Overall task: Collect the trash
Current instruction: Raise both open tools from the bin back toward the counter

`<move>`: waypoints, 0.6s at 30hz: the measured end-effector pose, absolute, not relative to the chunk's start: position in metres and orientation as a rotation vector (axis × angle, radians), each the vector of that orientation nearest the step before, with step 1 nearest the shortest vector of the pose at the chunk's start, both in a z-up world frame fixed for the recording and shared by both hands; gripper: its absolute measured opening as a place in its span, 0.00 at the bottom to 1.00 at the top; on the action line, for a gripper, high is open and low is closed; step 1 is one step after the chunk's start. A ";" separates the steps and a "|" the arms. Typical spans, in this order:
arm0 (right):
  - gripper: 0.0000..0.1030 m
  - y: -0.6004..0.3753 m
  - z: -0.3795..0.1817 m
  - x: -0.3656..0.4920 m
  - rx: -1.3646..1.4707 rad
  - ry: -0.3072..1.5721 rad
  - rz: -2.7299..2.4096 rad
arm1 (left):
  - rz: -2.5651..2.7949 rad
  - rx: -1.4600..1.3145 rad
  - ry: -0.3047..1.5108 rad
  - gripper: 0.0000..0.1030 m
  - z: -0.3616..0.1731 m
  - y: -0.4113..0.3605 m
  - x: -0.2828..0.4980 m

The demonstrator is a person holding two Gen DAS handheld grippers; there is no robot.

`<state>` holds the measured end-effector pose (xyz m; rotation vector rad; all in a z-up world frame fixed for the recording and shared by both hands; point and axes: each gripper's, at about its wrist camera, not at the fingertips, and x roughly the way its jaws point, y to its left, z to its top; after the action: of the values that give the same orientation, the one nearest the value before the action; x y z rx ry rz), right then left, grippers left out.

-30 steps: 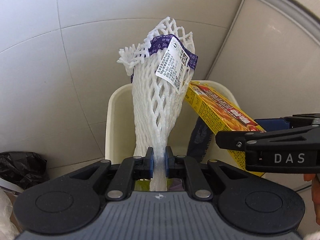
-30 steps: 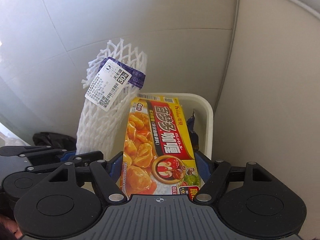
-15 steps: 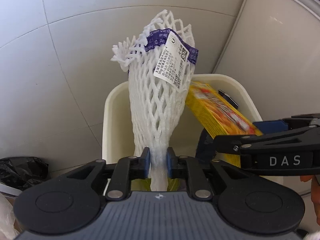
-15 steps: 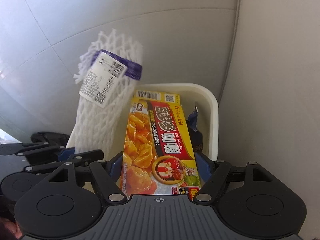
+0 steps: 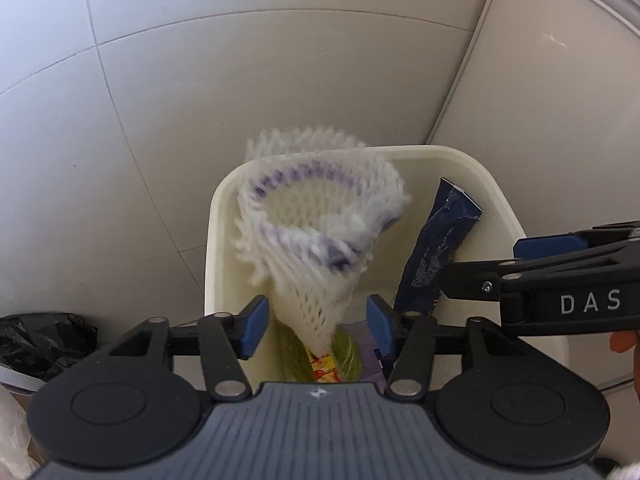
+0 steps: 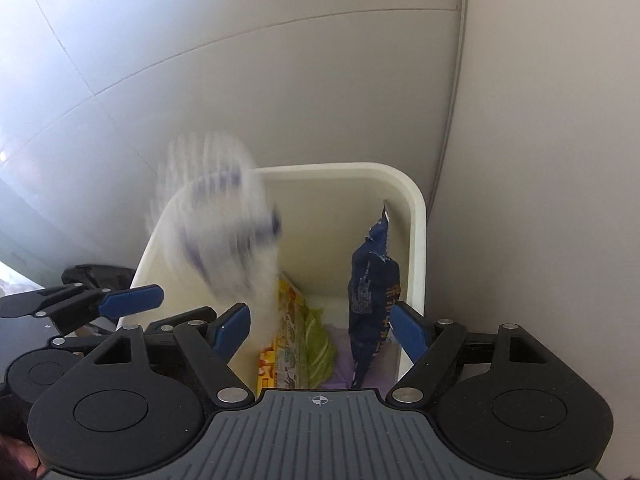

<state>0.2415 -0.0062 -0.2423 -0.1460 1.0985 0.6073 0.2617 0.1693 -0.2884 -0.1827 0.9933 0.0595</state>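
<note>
Left gripper (image 5: 316, 326): jaws spread wide over the near edge of the bin, gripping nothing; net sleeve passed between the blue pads (image 5: 254, 330) without contact on either.
Right gripper (image 6: 320, 330): jaws likewise wide, empty, poised above the near right part of the bin; seen side-on at the right edge of the left wrist view.
Bin (image 5: 486, 178): cream plastic, rounded corners, set on pale floor tiles in the angle beside a light wall panel to the right.
Net sleeve (image 5: 320, 240): white foam mesh with purple band, blurred in both views, mouth uppermost, narrow end down inside the left half of the bin; not possible to tell whether resting on anything.
Yellow box (image 6: 286, 344): inside the bin, on edge, low against the left side, just beside the sleeve's lower end.
Blue wrapper (image 6: 372, 292): dark, crumpled, upright against the right wall of the bin, top torn.
Bin bottom: green and lilac scraps (image 6: 320, 344) between box and wrapper.
Black bag (image 5: 44, 340): crumpled, on the floor left of the bin, apart from it.
</note>
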 end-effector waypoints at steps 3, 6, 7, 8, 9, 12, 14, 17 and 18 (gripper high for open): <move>0.77 -0.008 -0.239 0.241 -0.151 1.089 0.605 | 0.060 -0.183 0.992 0.53 -0.286 0.170 0.259; 0.77 -0.009 -0.235 0.240 -0.155 1.081 0.601 | 0.058 -0.183 0.990 0.54 -0.284 0.171 0.257; 0.77 -0.008 -0.234 0.239 -0.156 1.078 0.600 | 0.058 -0.182 0.988 0.54 -0.282 0.170 0.254; 0.77 -0.009 -0.233 0.238 -0.157 1.076 0.598 | 0.058 -0.182 0.987 0.54 -0.281 0.171 0.253; 0.77 -0.010 -0.232 0.236 -0.156 1.074 0.596 | 0.058 -0.181 0.986 0.55 -0.280 0.171 0.251; 0.77 -0.011 -0.229 0.234 -0.155 1.068 0.589 | 0.058 -0.178 0.986 0.57 -0.276 0.171 0.249; 0.77 -0.012 -0.228 0.232 -0.154 1.063 0.588 | 0.057 -0.174 0.983 0.58 -0.272 0.171 0.246; 0.77 -0.017 -0.222 0.228 -0.146 1.055 0.592 | 0.062 -0.173 0.975 0.59 -0.265 0.166 0.238; 0.77 -0.019 -0.219 0.226 -0.142 1.052 0.593 | 0.062 -0.171 0.973 0.60 -0.264 0.165 0.236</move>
<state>0.2261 -0.0190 -0.2187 -0.1418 1.0523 0.5934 0.2355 0.1652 -0.2642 -0.1713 0.9731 0.0616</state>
